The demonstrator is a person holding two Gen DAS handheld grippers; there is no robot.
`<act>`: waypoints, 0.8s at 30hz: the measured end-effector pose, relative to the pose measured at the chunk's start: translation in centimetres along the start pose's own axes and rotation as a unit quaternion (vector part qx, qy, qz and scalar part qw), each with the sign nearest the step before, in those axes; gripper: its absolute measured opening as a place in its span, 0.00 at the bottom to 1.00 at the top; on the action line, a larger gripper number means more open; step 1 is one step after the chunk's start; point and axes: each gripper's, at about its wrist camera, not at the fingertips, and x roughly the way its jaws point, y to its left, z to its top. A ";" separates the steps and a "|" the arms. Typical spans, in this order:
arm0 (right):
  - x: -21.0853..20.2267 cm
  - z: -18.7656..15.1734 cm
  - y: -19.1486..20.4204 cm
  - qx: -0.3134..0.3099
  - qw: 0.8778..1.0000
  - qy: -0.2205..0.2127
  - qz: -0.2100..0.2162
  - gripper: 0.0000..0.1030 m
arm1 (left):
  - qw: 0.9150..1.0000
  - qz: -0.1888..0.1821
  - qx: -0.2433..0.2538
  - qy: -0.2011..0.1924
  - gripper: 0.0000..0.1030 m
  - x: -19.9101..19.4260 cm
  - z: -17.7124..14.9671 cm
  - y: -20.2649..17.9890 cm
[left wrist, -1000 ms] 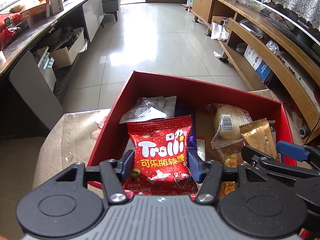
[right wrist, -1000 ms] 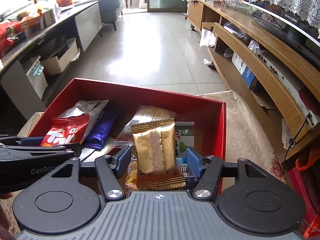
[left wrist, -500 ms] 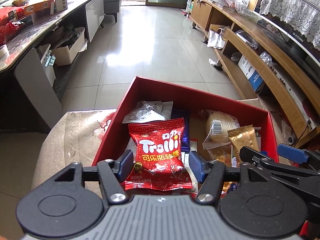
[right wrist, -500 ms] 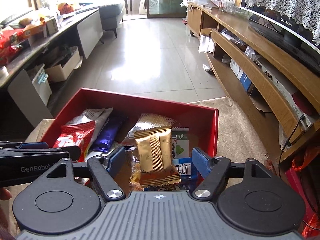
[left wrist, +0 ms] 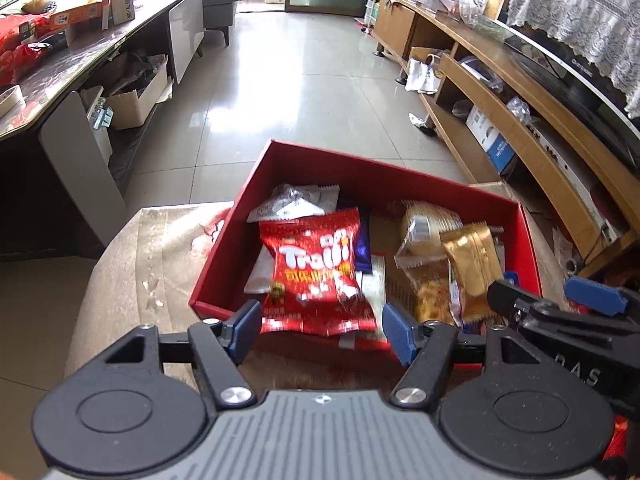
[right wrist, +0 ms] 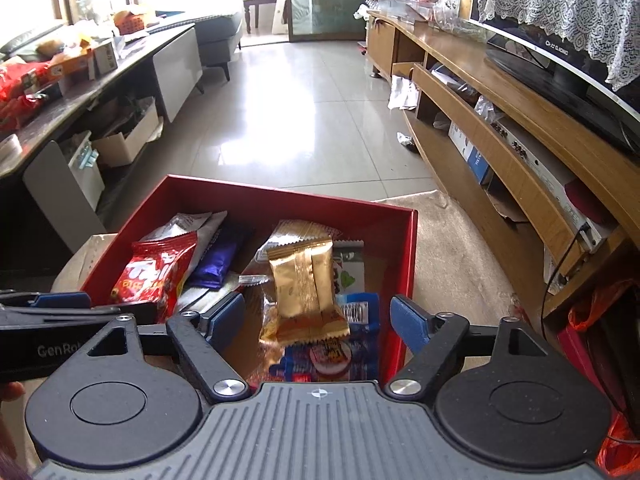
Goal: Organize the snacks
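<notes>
An open red box [left wrist: 360,164] [right wrist: 280,196] holds the snacks. A red Trolli gummy bag [left wrist: 316,268] [right wrist: 156,276] lies at its near left side. My left gripper [left wrist: 322,330] hovers just behind the bag, its jaws opening, and neither blue pad touches it. A gold wafer packet [right wrist: 306,284] [left wrist: 472,260] lies on other packets on the box's right side. My right gripper [right wrist: 318,318] straddles its near end, jaws opening, pads well off it. Each gripper shows at the edge of the other's view: right gripper [left wrist: 556,296], left gripper [right wrist: 80,307].
Also in the box are a purple bar [right wrist: 218,260], a white packet [left wrist: 292,204], a bread packet [left wrist: 428,224] and a blue packet [right wrist: 340,352]. The box rests on a beige cloth [right wrist: 452,256]. Beyond are a tiled floor [left wrist: 304,92], a wooden TV stand [right wrist: 500,128] on the right and a cluttered counter [left wrist: 60,64] on the left.
Both grippers' jaws have widened and let go of the Trolli bag and the gold packet, which now lie in the box. Both hands have drawn back and up from the box.
</notes>
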 end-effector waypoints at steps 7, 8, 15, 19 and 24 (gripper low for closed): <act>-2.1 -1.6 -0.2 0.010 1.000 -0.004 0.001 0.83 | 1.000 -0.011 0.003 -0.005 0.64 -2.0 -2.1 0.3; -2.4 -1.9 -0.2 0.013 1.000 -0.003 0.000 0.83 | 1.000 -0.013 0.004 -0.006 0.65 -2.3 -2.5 0.3; -4.8 -5.0 0.0 0.019 1.000 0.001 -0.001 0.83 | 1.000 -0.013 0.006 -0.006 0.71 -4.0 -5.4 0.6; -6.0 -6.4 0.2 0.017 1.000 0.001 -0.004 0.84 | 1.000 -0.014 0.011 -0.002 0.72 -4.7 -7.1 0.5; -6.7 -7.8 -0.1 0.025 1.000 0.007 -0.011 0.84 | 1.000 -0.012 0.013 0.006 0.72 -5.3 -9.0 0.4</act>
